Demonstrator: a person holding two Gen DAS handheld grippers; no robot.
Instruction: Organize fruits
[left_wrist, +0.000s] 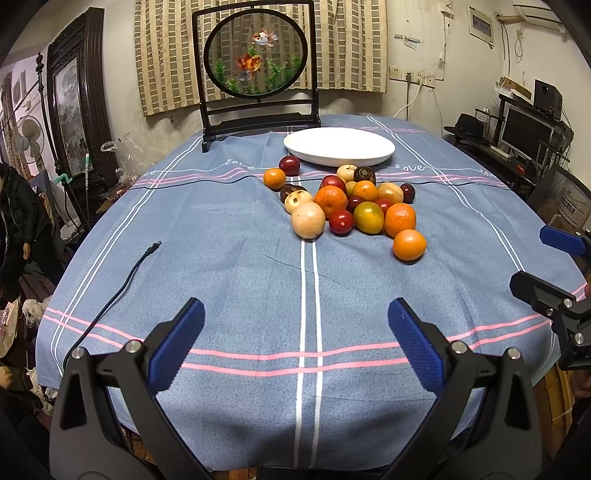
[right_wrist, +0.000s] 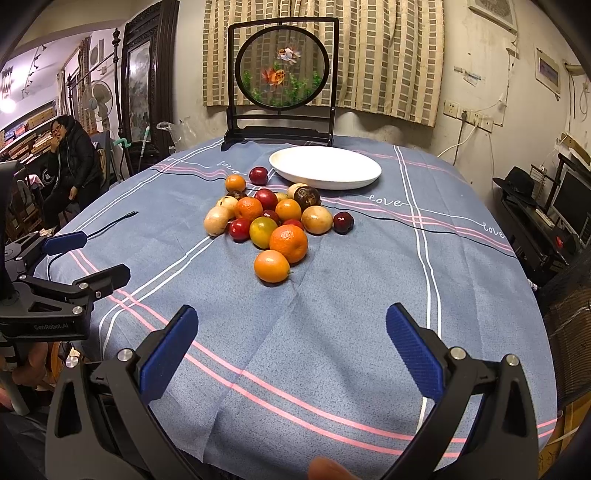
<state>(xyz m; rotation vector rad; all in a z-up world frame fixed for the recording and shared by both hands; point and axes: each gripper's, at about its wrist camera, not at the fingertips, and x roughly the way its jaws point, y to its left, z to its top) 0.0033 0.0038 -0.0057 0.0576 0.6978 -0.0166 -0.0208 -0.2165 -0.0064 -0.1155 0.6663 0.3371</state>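
Observation:
A pile of fruit (left_wrist: 351, 206) lies mid-table on the blue cloth: oranges, red plums, pale round fruits, dark ones; it also shows in the right wrist view (right_wrist: 273, 221). One orange (left_wrist: 409, 244) sits nearest, also seen from the right wrist (right_wrist: 271, 266). An empty white plate (left_wrist: 339, 146) (right_wrist: 325, 168) stands just behind the pile. My left gripper (left_wrist: 295, 325) is open and empty over the near table edge. My right gripper (right_wrist: 291, 328) is open and empty, well short of the fruit. Each gripper shows in the other's view, the right one (left_wrist: 546, 262) and the left one (right_wrist: 92, 254).
A black framed goldfish screen (left_wrist: 258, 74) stands at the table's far edge. A black cable (left_wrist: 122, 280) lies on the left of the cloth. A seated person (right_wrist: 70, 162) and a fan are off the left side; shelves and a monitor (left_wrist: 524, 129) stand to the right.

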